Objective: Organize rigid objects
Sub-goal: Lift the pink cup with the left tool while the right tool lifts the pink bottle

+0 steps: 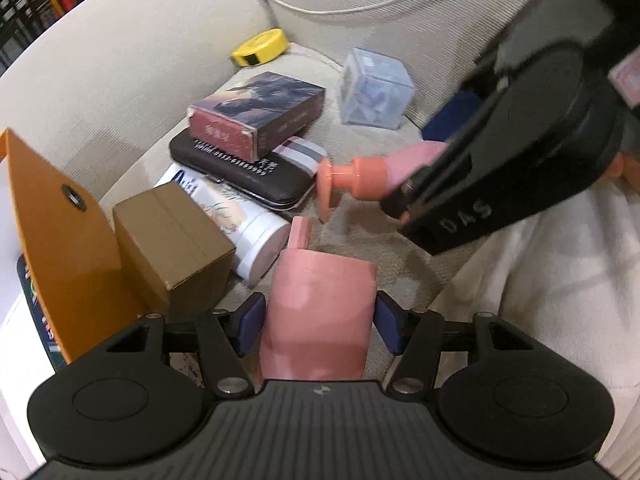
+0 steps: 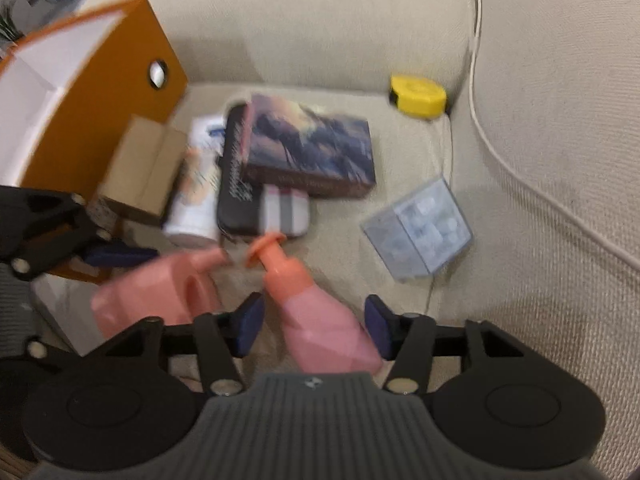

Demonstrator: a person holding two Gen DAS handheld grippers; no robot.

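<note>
My left gripper (image 1: 320, 326) is shut on a pink watering can (image 1: 318, 312), its spout pointing forward; the can also shows in the right wrist view (image 2: 160, 292). My right gripper (image 2: 314, 326) holds a pink pump bottle (image 2: 320, 320) with a coral pump head; the left pad seems slightly off it. The bottle (image 1: 368, 178) and right gripper (image 1: 404, 208) show in the left wrist view, just above the can. Ahead on the beige sofa seat (image 1: 360, 240) lies a pile: a picture box (image 1: 256, 120), a black case (image 1: 244, 174), a white tube (image 1: 240, 224), a brown carton (image 1: 172, 240).
An orange open box (image 1: 52, 216) stands at the left, also in the right wrist view (image 2: 100, 92). A clear plastic cube (image 1: 374, 88) and a yellow tape measure (image 1: 260, 48) lie farther back. A white cable (image 2: 492, 140) runs over the backrest. A white cloth (image 1: 560, 280) lies right.
</note>
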